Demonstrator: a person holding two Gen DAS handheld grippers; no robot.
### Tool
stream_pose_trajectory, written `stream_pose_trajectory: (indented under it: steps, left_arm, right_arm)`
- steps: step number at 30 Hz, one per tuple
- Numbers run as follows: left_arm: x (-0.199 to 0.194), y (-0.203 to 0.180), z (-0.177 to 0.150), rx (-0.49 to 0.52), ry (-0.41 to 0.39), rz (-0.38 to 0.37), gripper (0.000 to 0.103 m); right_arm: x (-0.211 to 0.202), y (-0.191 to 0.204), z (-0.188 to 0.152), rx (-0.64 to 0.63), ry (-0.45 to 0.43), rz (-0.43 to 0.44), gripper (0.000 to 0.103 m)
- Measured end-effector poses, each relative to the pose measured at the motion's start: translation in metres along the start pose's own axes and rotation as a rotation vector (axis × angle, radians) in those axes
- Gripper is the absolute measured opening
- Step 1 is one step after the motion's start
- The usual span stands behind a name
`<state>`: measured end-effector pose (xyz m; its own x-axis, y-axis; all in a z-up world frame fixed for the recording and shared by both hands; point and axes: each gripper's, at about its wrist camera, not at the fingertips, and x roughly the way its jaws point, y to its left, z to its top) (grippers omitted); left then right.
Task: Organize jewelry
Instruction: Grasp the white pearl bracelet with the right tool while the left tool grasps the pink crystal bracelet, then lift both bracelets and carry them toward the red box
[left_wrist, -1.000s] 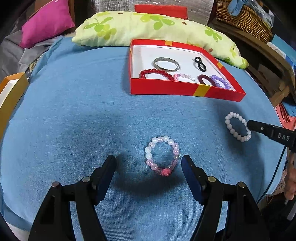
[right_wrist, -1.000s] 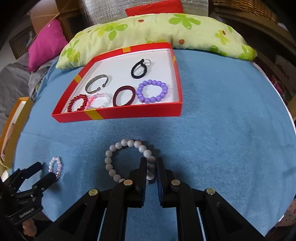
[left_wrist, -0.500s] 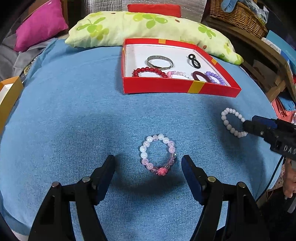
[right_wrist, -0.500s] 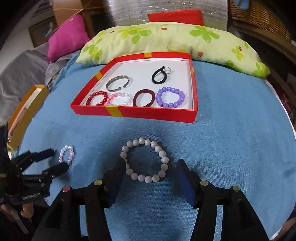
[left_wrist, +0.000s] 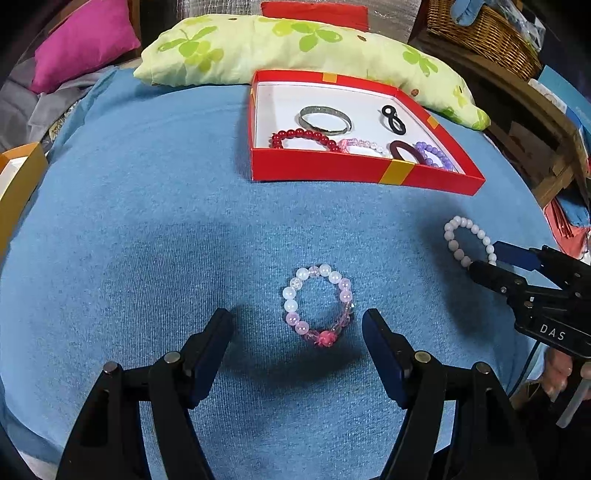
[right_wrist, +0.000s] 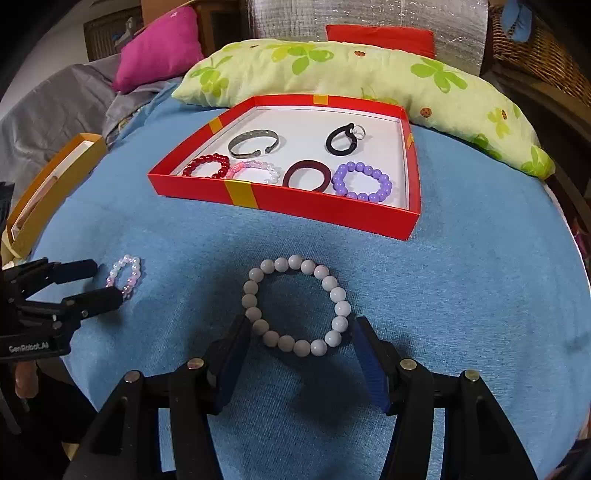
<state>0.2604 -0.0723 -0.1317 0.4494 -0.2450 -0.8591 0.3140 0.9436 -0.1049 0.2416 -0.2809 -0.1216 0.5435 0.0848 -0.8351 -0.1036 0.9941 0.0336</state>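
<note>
A pink-and-white bead bracelet (left_wrist: 318, 305) lies flat on the blue cloth just ahead of my open left gripper (left_wrist: 297, 330), between its fingers. It also shows in the right wrist view (right_wrist: 125, 276). A pale grey bead bracelet (right_wrist: 295, 305) lies on the cloth just ahead of my open right gripper (right_wrist: 301, 345); it also shows in the left wrist view (left_wrist: 467, 240). A red box (right_wrist: 369, 218) farther back holds several bracelets and hair ties. Both grippers are empty.
A green-patterned pillow (right_wrist: 369, 74) lies behind the red box. An orange box (right_wrist: 48, 184) stands at the cloth's left edge. A pink cushion (right_wrist: 159, 48) is at the back left, a wicker basket (left_wrist: 484, 37) at the back right.
My right gripper has opened from shut and drawn back a little from the pale grey bracelet, which stays on the cloth. My left gripper stays open and has shifted only slightly.
</note>
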Motion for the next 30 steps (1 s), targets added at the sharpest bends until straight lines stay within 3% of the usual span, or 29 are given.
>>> stream_pose_trajectory:
  steps: [6, 12, 16, 19, 21, 22, 26, 30]
  left_arm:
    - [0.002, 0.0, 0.0, -0.008, 0.002, 0.006, 0.076]
    - [0.004, 0.0, 0.005, -0.04, -0.007, 0.018, 0.076]
    - [0.007, -0.009, 0.005, 0.015, -0.021, 0.069, 0.076]
    - [0.009, -0.018, 0.004, 0.078, -0.047, 0.104, 0.062]
    - [0.008, -0.019, 0.005, 0.093, -0.059, 0.081, 0.033]
    - [0.009, -0.019, 0.006, 0.088, -0.056, 0.048, 0.027]
    - [0.01, -0.019, 0.008, 0.094, -0.072, 0.02, 0.015]
    - [0.009, -0.015, 0.009, 0.075, -0.075, -0.016, 0.015]
  right_arm:
    - [0.008, 0.01, -0.002, -0.051, -0.009, -0.043, 0.061]
    - [0.009, 0.008, 0.0, -0.026, -0.034, -0.057, 0.041]
    - [0.01, 0.002, 0.002, 0.004, -0.042, -0.059, 0.026]
    - [0.009, -0.004, 0.002, 0.024, -0.046, -0.067, 0.014]
    - [0.009, -0.008, 0.002, 0.041, -0.043, -0.066, 0.012]
    - [0.008, -0.01, 0.003, 0.056, -0.041, -0.055, 0.012]
    - [0.008, -0.013, 0.001, 0.066, -0.032, -0.047, 0.012]
    - [0.008, -0.016, 0.002, 0.087, -0.024, -0.032, 0.012]
